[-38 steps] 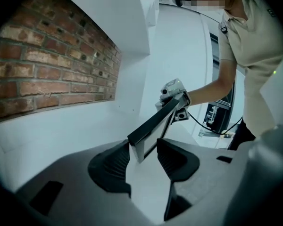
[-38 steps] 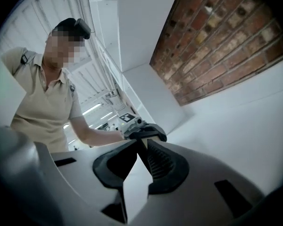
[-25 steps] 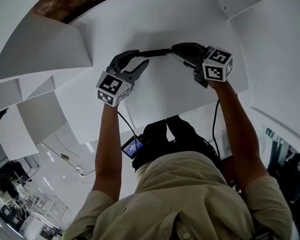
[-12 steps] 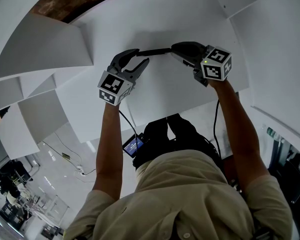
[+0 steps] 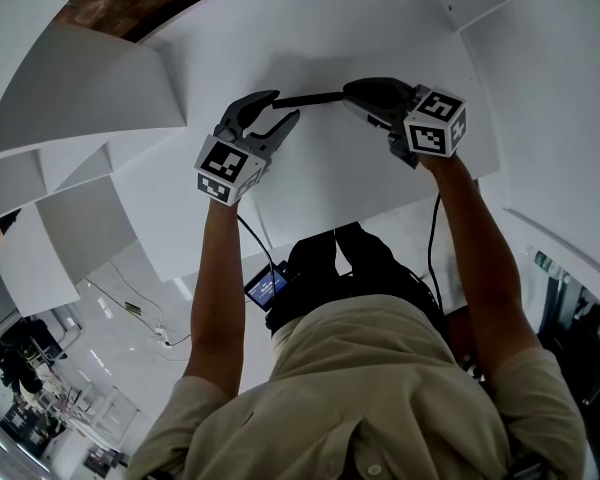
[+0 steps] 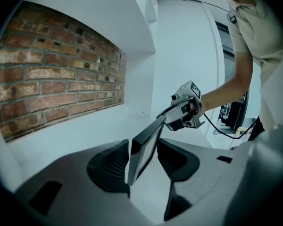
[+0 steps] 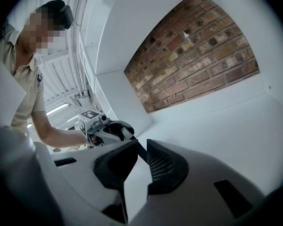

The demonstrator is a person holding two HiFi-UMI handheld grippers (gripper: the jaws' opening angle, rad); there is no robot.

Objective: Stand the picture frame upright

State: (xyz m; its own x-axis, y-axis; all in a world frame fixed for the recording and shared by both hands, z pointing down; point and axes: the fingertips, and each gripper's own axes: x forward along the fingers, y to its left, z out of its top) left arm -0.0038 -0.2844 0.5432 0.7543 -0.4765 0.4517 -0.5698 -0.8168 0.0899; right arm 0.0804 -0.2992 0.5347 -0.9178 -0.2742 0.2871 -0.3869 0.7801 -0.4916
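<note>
Hanging tilted over the white shelf (image 5: pixel 320 183), the picture frame (image 5: pixel 308 99) is clamped at right by the right gripper (image 5: pixel 351 94); left gripper (image 5: pixel 284 108) jaws gape round its left end. Risk: w/ one-ended grip, may pivot & drop.

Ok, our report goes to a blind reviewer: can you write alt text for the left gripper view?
A dark picture frame sits tilted between the left gripper's open jaws, while the right gripper clamps its far corner. Behind are a white shelf surface and a brick wall.
</note>
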